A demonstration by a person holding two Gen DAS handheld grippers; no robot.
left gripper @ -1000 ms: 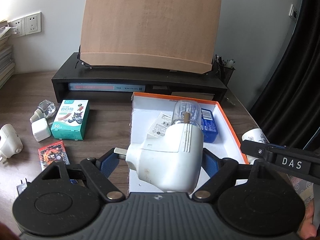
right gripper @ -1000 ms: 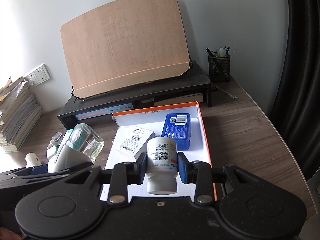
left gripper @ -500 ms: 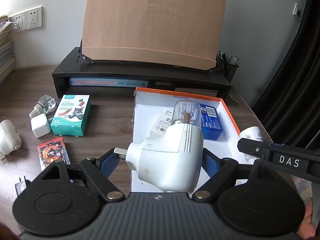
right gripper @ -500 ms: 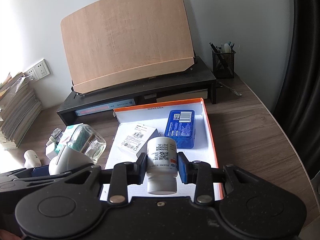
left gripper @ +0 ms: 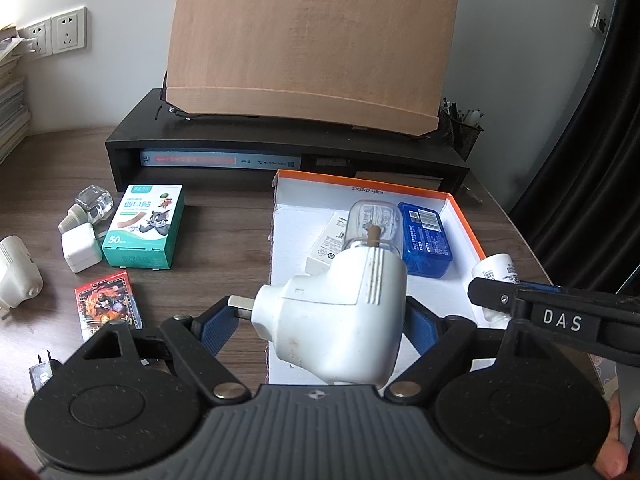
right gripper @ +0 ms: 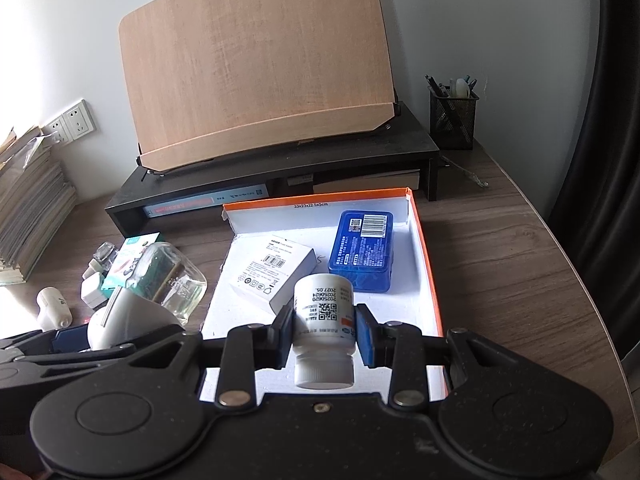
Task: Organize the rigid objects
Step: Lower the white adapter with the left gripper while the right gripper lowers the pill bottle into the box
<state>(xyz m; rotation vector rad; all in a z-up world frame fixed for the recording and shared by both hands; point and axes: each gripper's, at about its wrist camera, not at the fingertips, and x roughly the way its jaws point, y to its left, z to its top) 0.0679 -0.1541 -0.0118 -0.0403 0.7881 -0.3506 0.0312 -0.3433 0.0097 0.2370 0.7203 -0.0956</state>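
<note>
**Plug-in vaporizer and pill bottle both held over the box**

Plug-in vaporizer [left gripper: 336, 316] was clamped in the left gripper [left gripper: 320, 320], blue fingers [left gripper: 216, 326] pressed on either side of its white body, clear bottle end pointing toward 12 o'clock. It hung above the near left edge of the orange-rimmed box [left gripper: 460, 216].

Right gripper [right gripper: 324, 332] had its fingers [right gripper: 366, 334] squeezed on a white pill bottle [right gripper: 324, 320], cap facing the camera, held above the box's near end. Inside the box at 12 o'clock from that bottle sat a blue tin [right gripper: 362, 256], and at about 11 o'clock a small white carton [right gripper: 276, 272].

Out on the wooden surface [left gripper: 216, 232], at 10 o'clock from the left gripper, were a green bandage box [left gripper: 142, 226], a white charger cube [left gripper: 80, 248], a spare refill bottle [left gripper: 86, 208] and a red card pack [left gripper: 108, 306]. Another white plug-in [left gripper: 16, 276] lay at 9 o'clock.
</note>
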